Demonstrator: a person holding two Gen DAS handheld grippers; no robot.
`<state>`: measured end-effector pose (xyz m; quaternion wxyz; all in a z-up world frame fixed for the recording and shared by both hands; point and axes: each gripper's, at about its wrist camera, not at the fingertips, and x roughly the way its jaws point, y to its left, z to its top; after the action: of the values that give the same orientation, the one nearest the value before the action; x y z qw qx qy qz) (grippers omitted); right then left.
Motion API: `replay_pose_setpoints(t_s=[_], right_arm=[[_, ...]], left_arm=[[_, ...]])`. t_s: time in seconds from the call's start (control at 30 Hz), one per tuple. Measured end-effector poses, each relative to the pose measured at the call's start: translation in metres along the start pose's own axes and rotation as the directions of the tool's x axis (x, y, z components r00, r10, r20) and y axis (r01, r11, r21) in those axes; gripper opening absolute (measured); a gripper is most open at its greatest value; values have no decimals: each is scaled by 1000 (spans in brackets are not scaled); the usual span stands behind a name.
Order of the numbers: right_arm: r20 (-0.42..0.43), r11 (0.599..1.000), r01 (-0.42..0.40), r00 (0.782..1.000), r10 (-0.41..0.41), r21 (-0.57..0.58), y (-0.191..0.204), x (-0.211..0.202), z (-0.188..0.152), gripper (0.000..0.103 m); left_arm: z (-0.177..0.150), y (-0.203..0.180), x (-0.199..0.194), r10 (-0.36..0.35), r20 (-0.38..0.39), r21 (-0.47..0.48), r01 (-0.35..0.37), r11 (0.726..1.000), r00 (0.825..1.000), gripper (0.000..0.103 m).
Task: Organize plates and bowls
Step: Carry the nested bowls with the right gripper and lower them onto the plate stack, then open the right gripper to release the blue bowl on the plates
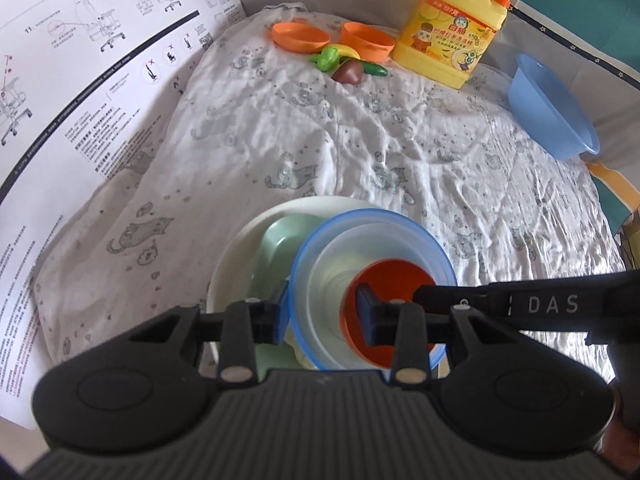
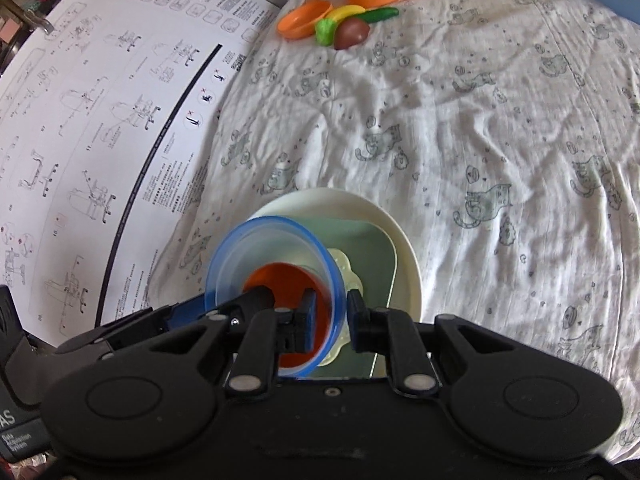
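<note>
Near the front edge of the cat-print cloth, a white plate carries a green square plate and a blue-rimmed clear bowl with an orange bowl nested inside. The left tool has its fingers half-open, straddling the clear bowl's left wall; whether they touch it, I cannot tell. The right tool likewise straddles the right rim with a narrow gap. Only the right view reveals a pale flower-shaped dish under the bowl; only the left shows the detergent jug and blue basin whole at the cloth's far right corner.
</note>
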<state>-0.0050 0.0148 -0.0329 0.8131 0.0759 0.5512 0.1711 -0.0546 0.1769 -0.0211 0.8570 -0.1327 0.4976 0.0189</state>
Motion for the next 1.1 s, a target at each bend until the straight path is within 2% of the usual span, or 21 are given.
replay_pose_setpoints(t_s=[0.37,0.77,0.87,0.97,1.03,1.07,1.1], right_arm=[[-16,1000,-3,1000,3,-2,-3,14,5,16],[-7,1000,-8,1000,8,-11,-4,11,6,18],[17,1000,-3,1000,3,-24,-4,3,5,20],[51,999,-2,999,3,-33,-5,-8,3,31],[76,999,-1,997,4,-42,-6,-17,2,40],[88,999,-2,996,6,-47,-8,-22,0,54],[102,999,0,995,5,-49,-9,-26,-1,73]], left_arm=[[0,4,10,-8,-17,-2,8,1000,1000,35],[0,4,9,-4,-5,11,4,1000,1000,38],[0,1,5,4,10,33,-4,999,1000,44],[-1,-2,-2,4,39,56,-7,998,999,58],[-3,-4,-10,6,71,69,-11,998,997,81],[-4,-5,-15,12,90,75,-19,997,996,88],[-5,-6,-20,20,114,81,-29,996,993,100]])
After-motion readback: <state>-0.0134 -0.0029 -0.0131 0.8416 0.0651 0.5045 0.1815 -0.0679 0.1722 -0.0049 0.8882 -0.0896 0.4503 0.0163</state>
